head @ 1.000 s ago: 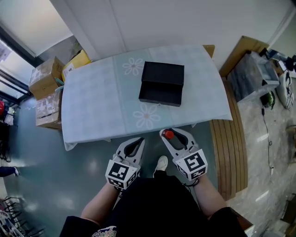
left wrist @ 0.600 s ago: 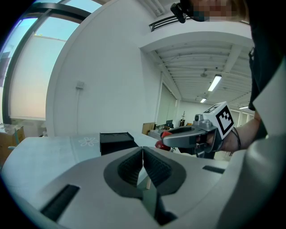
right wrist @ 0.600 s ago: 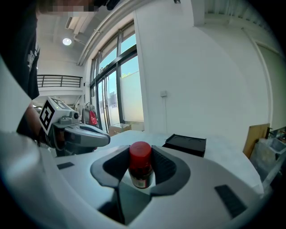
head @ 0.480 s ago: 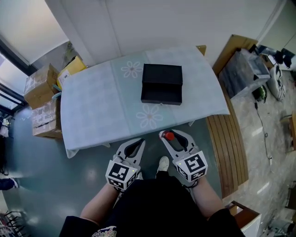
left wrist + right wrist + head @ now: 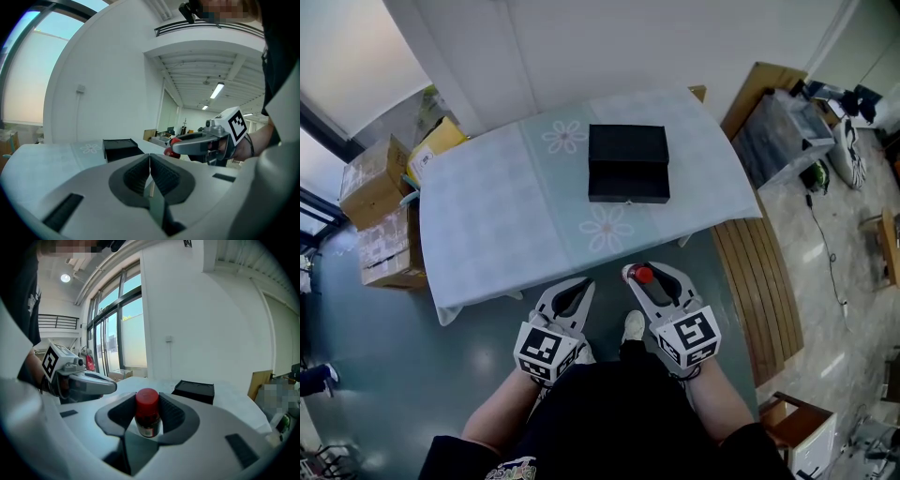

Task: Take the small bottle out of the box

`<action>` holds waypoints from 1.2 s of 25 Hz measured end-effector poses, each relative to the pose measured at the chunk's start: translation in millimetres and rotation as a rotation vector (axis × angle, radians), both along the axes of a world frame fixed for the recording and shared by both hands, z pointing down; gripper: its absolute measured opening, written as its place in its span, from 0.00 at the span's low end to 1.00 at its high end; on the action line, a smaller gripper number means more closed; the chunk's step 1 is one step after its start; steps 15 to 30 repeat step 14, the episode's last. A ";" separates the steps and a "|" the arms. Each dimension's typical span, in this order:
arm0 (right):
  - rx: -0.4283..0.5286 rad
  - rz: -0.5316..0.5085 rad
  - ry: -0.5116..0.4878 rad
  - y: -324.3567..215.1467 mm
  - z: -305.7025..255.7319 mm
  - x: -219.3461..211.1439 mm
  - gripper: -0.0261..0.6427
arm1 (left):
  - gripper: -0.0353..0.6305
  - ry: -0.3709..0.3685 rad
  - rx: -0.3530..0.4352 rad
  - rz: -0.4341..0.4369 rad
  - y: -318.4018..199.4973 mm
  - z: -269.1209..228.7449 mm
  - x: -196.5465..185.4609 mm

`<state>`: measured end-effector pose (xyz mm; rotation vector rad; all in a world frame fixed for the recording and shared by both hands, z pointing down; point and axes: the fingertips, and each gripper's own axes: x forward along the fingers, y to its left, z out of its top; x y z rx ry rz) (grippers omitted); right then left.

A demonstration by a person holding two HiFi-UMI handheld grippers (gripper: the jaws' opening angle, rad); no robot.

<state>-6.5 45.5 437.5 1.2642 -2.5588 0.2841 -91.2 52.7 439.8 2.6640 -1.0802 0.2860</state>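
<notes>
A small bottle [image 5: 147, 418] with a red cap [image 5: 643, 274] stands upright between the pads of my right gripper [image 5: 644, 275], which is shut on it below the table's near edge. My left gripper [image 5: 573, 295] hangs beside it at the left, shut with nothing between its pads [image 5: 150, 174]. The black box [image 5: 627, 164] lies open on the light tablecloth [image 5: 497, 216], lid tipped back, well ahead of both grippers. From the left gripper view the box [image 5: 120, 148] shows far off, with the right gripper [image 5: 176, 146] to its right. The right gripper view shows the box [image 5: 194, 391] beyond the bottle.
Cardboard boxes [image 5: 380, 202] are stacked left of the table. A wooden bench [image 5: 759, 281] runs along its right side, with a clear plastic crate [image 5: 778, 141] behind. The grippers hang over grey floor, the person's shoe [image 5: 632, 325] between them.
The grippers hold their places with the bottle still gripped. The head view has shifted, so the table and box sit slightly farther and turned in the picture.
</notes>
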 end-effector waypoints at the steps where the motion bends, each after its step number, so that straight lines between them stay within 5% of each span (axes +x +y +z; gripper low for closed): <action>1: 0.000 0.003 0.001 1.6 -0.2 -1.7 0.28 | 0.09 0.000 -0.001 0.002 1.2 0.2 -1.8; 30: 0.015 0.013 0.002 13.8 -5.9 -9.1 0.28 | 0.09 0.004 0.003 0.016 14.6 -1.5 -7.6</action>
